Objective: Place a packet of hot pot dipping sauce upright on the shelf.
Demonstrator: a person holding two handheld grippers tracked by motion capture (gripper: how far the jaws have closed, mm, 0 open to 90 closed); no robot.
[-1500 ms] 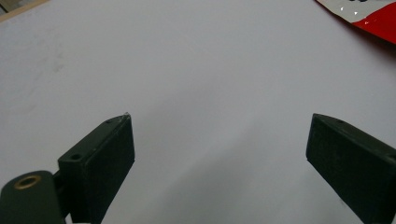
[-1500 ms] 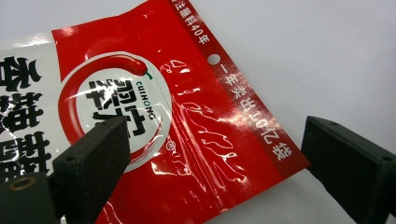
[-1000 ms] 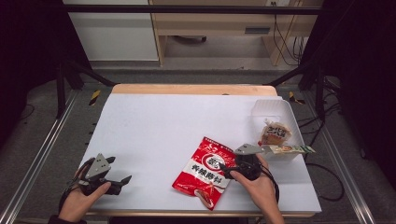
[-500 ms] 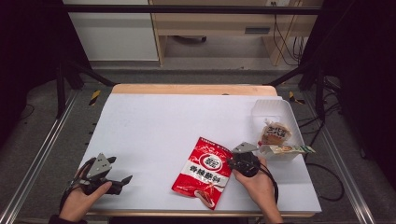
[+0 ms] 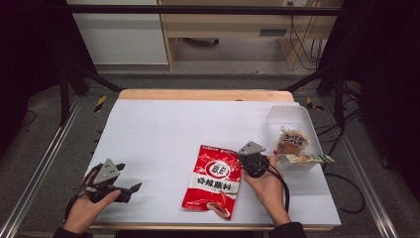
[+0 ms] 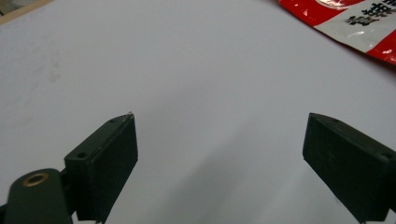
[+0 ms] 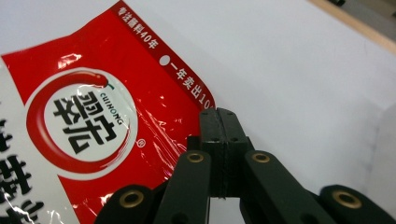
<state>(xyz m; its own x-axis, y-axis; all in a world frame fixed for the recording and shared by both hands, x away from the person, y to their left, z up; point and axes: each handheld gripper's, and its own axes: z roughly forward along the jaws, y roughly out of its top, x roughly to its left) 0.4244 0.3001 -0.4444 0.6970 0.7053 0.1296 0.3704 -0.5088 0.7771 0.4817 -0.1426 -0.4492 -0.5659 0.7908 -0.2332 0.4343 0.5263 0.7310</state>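
While my right claw (image 7: 218,114) pinches the red seasoning packet's (image 5: 214,179) edge, now nudged rightward, my left claw (image 6: 219,154) gapes wide.

A white-topped bench (image 5: 163,134) with a pale wooden far edge stands on a grey floor (image 5: 44,144). Black metal frame bars (image 5: 69,79) flank it. Beyond are a white cabinet panel (image 5: 119,39) and a light wooden shelf unit (image 5: 233,25), with dark cables (image 5: 297,44) hanging at right.

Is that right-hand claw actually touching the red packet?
Touching. In the right gripper view, the right gripper has its jaws pressed together on the edge of the red packet, with no gap visible.
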